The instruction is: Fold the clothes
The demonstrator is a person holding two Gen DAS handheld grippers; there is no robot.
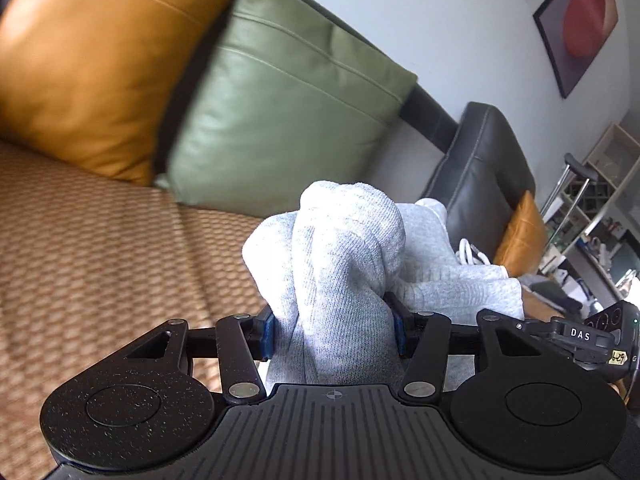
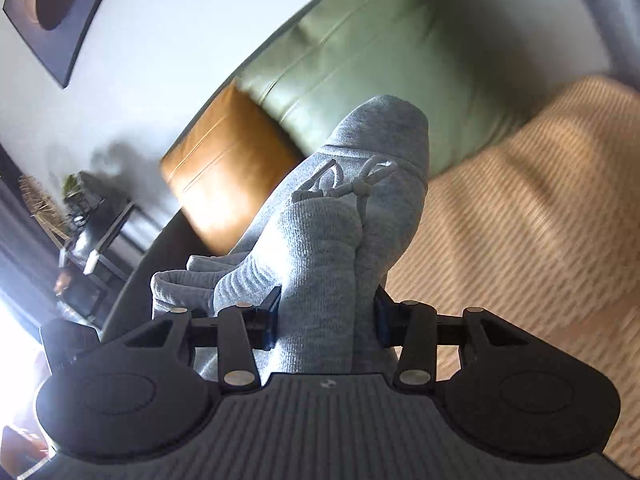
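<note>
Sofa seat [image 1: 100,248], woven tan, fills the lower left of the frame; green cushion [image 1: 280,120] and orange cushion [image 1: 92,60] behind. Grey garment [image 1: 340,248], probably drawstring trousers, hangs bunched at centre, lifted off the seat. Left gripper [image 1: 334,334] and right gripper [image 2: 326,324] each pinch a thick gather. Step: carrying or shaking out; next calls for spreading it flat.
</note>
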